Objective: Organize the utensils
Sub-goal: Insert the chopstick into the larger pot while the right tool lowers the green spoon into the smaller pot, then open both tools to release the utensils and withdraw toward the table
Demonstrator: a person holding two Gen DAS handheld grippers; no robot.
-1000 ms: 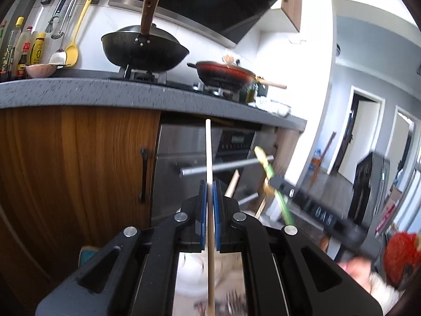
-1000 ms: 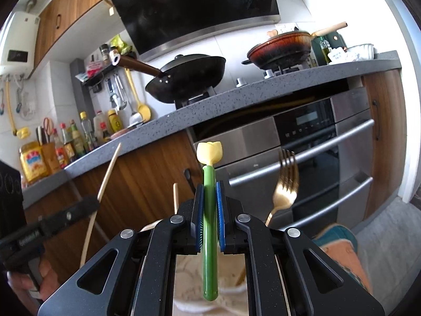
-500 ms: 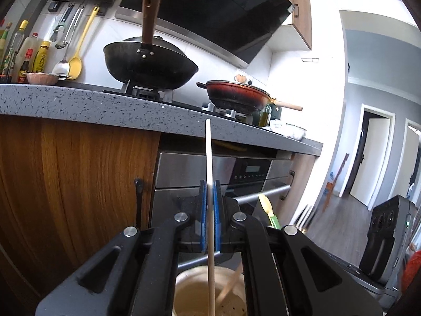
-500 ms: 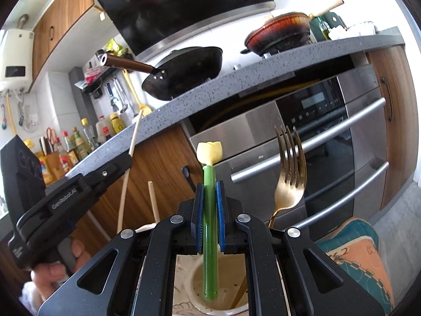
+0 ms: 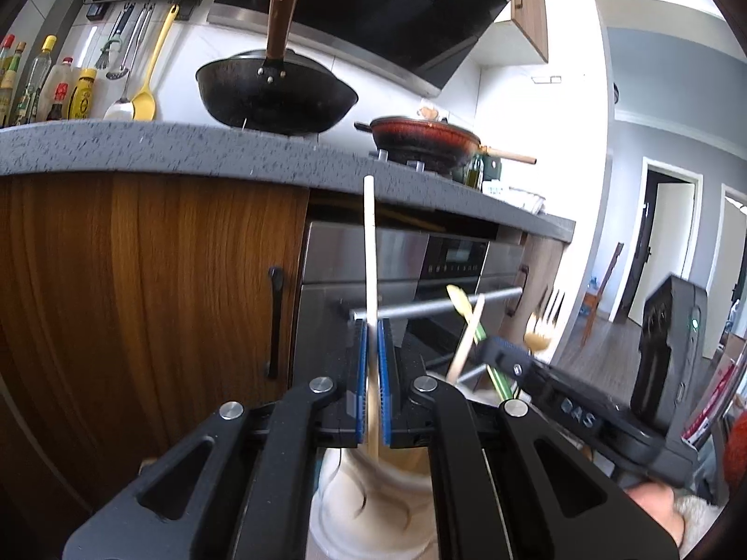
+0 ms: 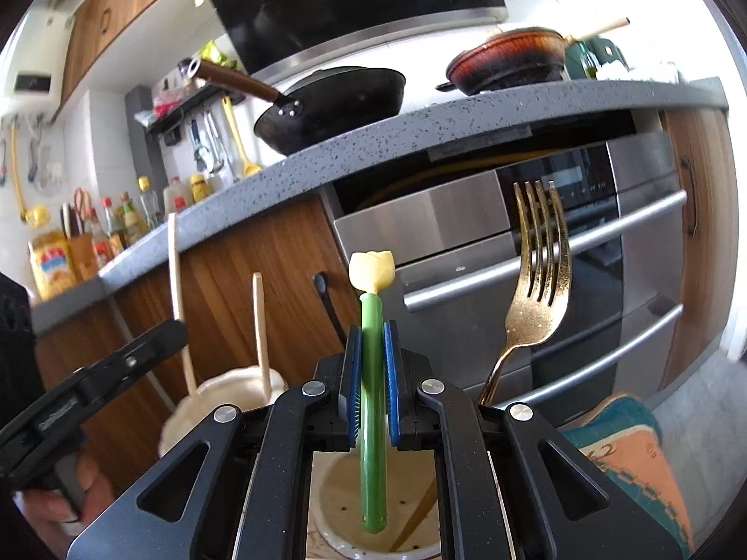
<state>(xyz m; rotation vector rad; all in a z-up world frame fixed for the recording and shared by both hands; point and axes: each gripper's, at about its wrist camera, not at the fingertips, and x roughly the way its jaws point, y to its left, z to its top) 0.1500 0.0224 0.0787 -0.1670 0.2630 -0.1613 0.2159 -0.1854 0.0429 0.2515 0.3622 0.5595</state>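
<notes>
My left gripper (image 5: 372, 354) is shut on a pale wooden chopstick (image 5: 370, 252), held upright with its lower end inside a cream ceramic utensil holder (image 5: 369, 504). A second chopstick (image 5: 467, 340) stands in that holder. My right gripper (image 6: 372, 354) is shut on a green utensil with a yellow tulip-shaped top (image 6: 372, 373), its lower end hanging in a cream holder (image 6: 336, 504). A gold fork (image 6: 537, 294) stands in that holder. The left gripper (image 6: 154, 340) with its chopstick (image 6: 176, 280) shows at left in the right wrist view, over the other holder (image 6: 233, 392).
Wooden cabinet doors (image 5: 140, 289) and a steel oven (image 5: 420, 261) stand close behind, under a grey counter (image 5: 140, 149). A black wok (image 5: 275, 88) and a red pan (image 5: 425, 140) sit on the stove. An orange and teal cloth (image 6: 635, 462) lies at right.
Both grippers have sunk lower over the holders. The left chopstick's lower end has gone down into its holder. The right gripper has come in close at the left gripper's right side.
</notes>
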